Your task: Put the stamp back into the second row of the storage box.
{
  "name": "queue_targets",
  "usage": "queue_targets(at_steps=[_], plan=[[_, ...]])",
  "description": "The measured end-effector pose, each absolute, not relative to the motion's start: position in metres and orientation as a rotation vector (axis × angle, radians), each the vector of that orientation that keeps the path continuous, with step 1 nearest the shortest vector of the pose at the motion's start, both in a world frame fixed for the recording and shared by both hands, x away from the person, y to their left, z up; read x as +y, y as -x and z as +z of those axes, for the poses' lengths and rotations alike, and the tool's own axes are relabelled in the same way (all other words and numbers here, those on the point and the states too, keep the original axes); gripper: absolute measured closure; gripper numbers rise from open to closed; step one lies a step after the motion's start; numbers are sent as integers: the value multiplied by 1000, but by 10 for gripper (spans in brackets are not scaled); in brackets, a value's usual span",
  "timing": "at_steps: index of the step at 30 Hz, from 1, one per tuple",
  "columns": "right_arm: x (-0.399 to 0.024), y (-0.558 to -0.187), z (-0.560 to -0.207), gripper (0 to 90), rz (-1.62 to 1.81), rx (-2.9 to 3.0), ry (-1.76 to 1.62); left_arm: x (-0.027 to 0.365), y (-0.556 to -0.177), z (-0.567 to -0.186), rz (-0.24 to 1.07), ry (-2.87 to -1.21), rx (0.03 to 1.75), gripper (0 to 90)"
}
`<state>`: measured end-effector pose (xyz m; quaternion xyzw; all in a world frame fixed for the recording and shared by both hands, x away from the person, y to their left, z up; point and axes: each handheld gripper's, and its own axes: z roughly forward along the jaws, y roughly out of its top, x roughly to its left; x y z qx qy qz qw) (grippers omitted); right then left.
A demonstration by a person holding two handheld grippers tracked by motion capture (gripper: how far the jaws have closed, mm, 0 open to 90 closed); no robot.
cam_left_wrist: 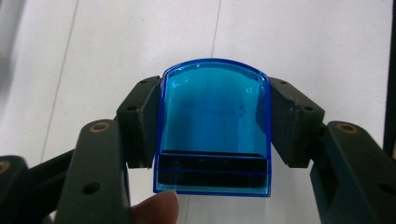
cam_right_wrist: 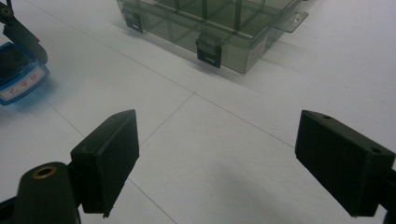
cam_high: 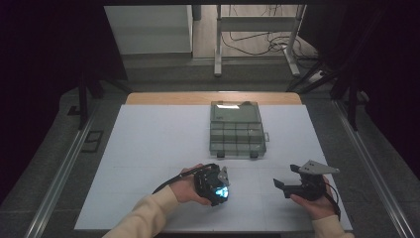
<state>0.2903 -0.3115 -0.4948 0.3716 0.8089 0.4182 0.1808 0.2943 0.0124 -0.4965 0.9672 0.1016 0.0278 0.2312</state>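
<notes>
I have a blue translucent case [cam_left_wrist: 212,126] clamped in my left gripper [cam_left_wrist: 212,128], both pads pressed flat against its two sides; its rounded end points away from the jaws, and a fingertip [cam_left_wrist: 154,207] shows just below its squared end. From above, the case [cam_high: 221,191] glows blue at the tip of the left gripper [cam_high: 218,186], near the table's front edge and a little left of centre, over the white mat [cam_high: 148,144]. From the right gripper's camera I see the same case [cam_right_wrist: 18,79] at far left, with a white label on its face, close above the mat.

My right gripper [cam_right_wrist: 215,163] has its jaws spread wide with nothing between them, only bare mat. In the high view it [cam_high: 285,186] sits to the right, well apart from the left one.

Farther off, past both grippers, a clear compartment box [cam_high: 236,130] lies on the mat with its lid shut and two latches facing me.
</notes>
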Motion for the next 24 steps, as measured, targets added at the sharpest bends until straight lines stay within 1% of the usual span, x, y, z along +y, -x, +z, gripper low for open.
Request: queue_targets(at_steps=[6,17,24], plan=[[-311,-290,-495,138,1181,2286,-1048,17,-291,-487,69,-2630,285,414],[-311,-290,-495,138,1179,2282,-1050,31,-281,-451,152,-2560,312,414],[-311,-290,-495,139,1179,2281,-1052,39,-282,-441,169,-2525,347,414]])
